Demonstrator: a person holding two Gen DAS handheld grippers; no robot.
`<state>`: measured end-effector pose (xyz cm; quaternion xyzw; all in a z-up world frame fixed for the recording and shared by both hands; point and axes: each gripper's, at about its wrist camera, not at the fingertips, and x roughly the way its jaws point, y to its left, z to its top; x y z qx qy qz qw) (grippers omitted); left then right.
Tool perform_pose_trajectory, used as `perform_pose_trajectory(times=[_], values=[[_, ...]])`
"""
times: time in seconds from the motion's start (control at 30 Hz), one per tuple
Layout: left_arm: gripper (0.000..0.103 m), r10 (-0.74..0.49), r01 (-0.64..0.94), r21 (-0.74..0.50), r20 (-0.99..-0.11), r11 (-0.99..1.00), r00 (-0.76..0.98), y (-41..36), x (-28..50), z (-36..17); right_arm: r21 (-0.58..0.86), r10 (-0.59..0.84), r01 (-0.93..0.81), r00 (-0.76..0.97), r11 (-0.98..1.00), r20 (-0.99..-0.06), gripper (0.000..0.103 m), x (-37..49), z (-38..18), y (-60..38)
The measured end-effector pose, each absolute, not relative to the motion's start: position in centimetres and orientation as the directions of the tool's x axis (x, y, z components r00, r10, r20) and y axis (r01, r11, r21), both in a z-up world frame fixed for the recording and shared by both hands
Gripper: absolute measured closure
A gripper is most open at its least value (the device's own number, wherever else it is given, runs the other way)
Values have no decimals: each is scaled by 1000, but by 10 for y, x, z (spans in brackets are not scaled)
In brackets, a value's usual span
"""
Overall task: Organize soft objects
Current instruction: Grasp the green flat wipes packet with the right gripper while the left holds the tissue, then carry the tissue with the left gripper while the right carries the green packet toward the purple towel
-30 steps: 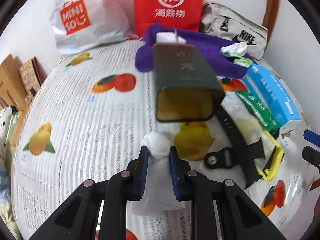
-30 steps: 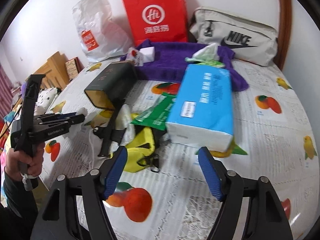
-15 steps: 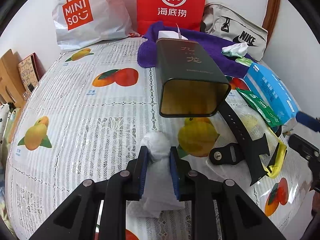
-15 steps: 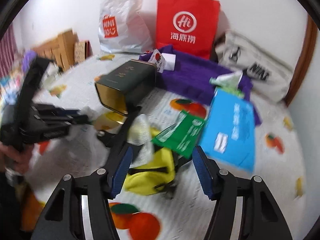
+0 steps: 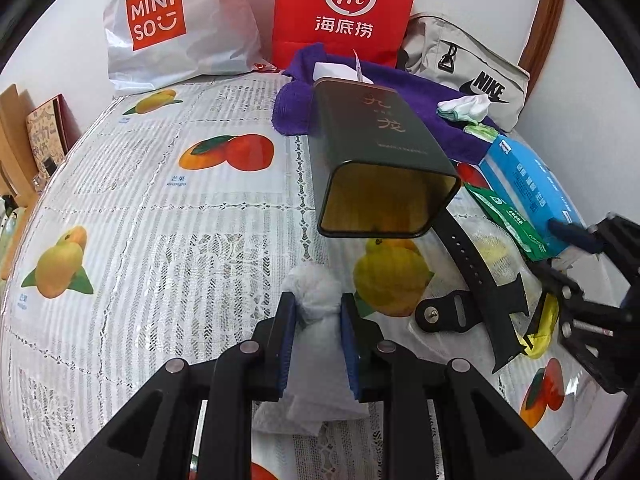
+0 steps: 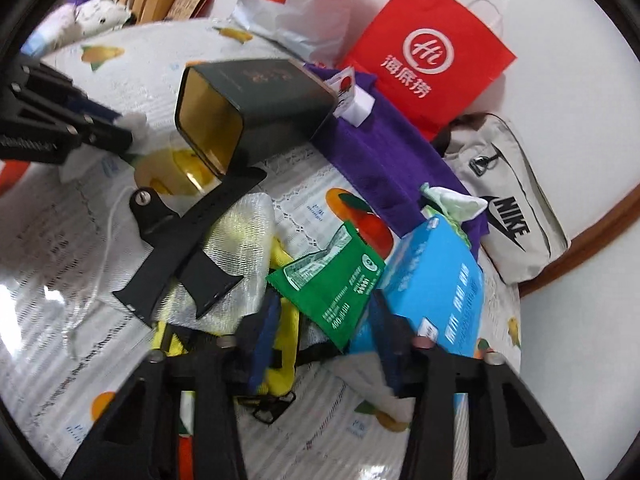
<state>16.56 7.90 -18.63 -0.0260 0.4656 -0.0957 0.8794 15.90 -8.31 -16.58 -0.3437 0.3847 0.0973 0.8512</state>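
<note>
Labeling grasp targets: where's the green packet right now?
Right wrist view, centre: green packet lies against the blue tissue box's left edge, just ahead of the right gripper.

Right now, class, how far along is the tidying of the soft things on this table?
Nothing looks put away yet. In hand: the left gripper is shut on a white tissue wad, in front of the open tin. The right gripper is open over the yellow strap and green packet. The mesh pouch and purple towel remain scattered.
</note>
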Motion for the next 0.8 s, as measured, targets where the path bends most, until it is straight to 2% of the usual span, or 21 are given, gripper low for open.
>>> perform_pose_trajectory(times=[0.03,0.1,0.53,0.8], values=[[81,-191,146,-132,-815,980,548,79,166,-186,-510,-101,-440,676,739,-730,93,161,-169,-82],[81,-191,145,-132,-815,981,547,78,165,-186,-470,-77,-442,661,764,-747,99,164,-169,-84],[80,-143,119,-93,-830,989,540,72,161,-184,-166,177,-412,673,896,-718,102,107,-106,-129],[80,-108,84,-74,-834,994,541,70,147,-184,-69,173,-328,652,942,-738,102,63,-115,-182]])
